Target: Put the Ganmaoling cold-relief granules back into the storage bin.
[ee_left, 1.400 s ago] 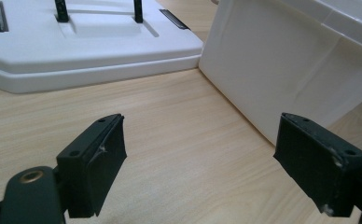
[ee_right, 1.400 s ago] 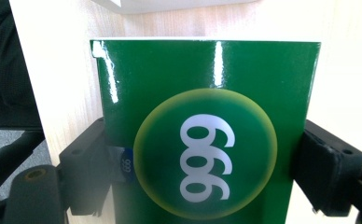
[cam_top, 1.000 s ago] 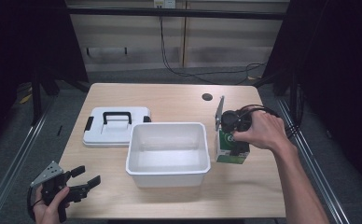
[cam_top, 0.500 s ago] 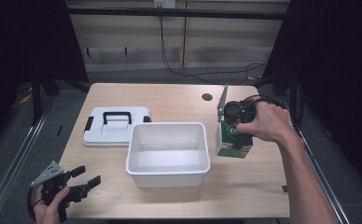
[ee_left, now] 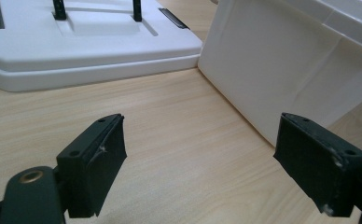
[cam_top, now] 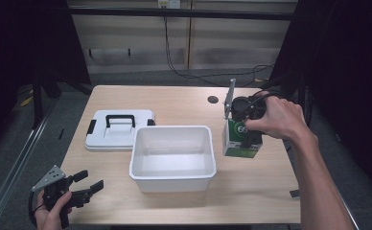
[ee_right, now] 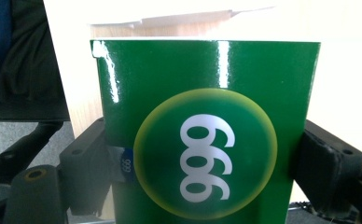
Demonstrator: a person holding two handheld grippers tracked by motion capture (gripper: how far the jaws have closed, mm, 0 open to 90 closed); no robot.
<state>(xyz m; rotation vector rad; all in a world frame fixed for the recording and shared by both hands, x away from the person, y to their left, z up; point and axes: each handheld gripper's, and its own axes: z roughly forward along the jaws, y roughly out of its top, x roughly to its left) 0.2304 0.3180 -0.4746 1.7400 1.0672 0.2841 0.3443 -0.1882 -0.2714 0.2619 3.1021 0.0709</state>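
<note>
Green carton (cam_top: 241, 140) with a glossy printed face stands upright at the right centre of the high view, just right of the white plastic bin (cam_top: 173, 171), and its bottom appears to rest on the wooden table (cam_top: 251, 191), though the contact itself is hard to make out. In the right gripper view the carton (ee_right: 207, 130) takes up most of the frame, smooth and shiny with streaks of glare, bearing a round yellow-rimmed emblem with white numerals that read upside down; its far end is open, a pale flap showing at the top of the frame, and whatever is inside is hidden. The right gripper (ee_right: 207, 172) has its two black jaws pressed against the carton's two sides, closed on it, while in the high view the hand (cam_top: 275, 117) covers most of that gripper. The bin is rectangular with rounded corners and a thick rim, and its inside looks bare. Its flat white lid (cam_top: 119, 129), with a black handle and black side clips, lies at the left centre of the high view, just beside the bin. The left gripper (cam_top: 86, 189) sits at the lower left of the high view, over the table's near edge. In the left gripper view its jaws stand wide apart holding nothing, with the bin's matte wall (ee_left: 281, 70) at the upper right and the lid (ee_left: 76, 51) at the upper left, both cut off by the frame.
</note>
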